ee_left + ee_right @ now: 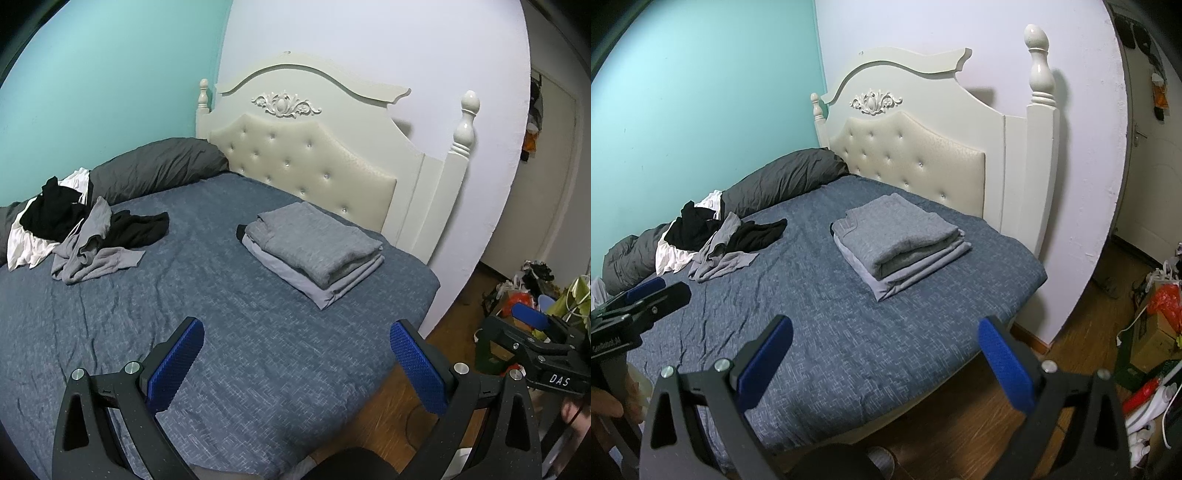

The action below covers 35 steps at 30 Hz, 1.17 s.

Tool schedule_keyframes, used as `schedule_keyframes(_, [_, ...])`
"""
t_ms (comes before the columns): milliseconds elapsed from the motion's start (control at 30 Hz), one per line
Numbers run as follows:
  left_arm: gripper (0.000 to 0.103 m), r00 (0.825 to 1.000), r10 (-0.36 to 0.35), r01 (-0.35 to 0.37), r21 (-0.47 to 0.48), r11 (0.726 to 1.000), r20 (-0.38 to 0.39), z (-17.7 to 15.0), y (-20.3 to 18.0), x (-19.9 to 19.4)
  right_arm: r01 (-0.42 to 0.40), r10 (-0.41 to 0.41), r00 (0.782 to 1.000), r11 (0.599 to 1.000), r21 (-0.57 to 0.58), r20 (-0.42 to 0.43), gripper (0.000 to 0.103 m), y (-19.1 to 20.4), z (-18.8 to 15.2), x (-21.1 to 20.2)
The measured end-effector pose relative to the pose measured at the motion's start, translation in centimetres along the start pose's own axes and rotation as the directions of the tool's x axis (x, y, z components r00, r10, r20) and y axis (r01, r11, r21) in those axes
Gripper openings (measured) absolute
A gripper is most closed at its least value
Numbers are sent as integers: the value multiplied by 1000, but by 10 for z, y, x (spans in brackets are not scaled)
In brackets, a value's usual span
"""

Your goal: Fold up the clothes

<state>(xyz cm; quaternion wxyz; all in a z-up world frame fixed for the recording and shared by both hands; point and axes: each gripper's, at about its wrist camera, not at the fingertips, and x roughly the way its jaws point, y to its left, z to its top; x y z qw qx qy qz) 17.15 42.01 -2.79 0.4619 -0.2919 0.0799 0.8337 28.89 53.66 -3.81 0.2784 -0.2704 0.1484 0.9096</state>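
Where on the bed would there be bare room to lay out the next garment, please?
The broad blue bedspread between the folded stack and the unfolded pile, running to the near edge under both open grippers, left and right, is bare. It is crowded along the teal wall, with the pile and dark duvet.

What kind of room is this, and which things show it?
Most likely a home bedroom: a bed with a blue bedspread, a cream tufted headboard, a stack of folded grey clothes, and a pile of unfolded clothes beside the turquoise wall.
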Motion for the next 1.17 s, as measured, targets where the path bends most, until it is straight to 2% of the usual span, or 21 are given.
schedule_keyframes(1167, [103,1000,-17,17,2,1000,-9,-5,1,3,1,-1,1000,1000,0,-13,101,2,-1,3])
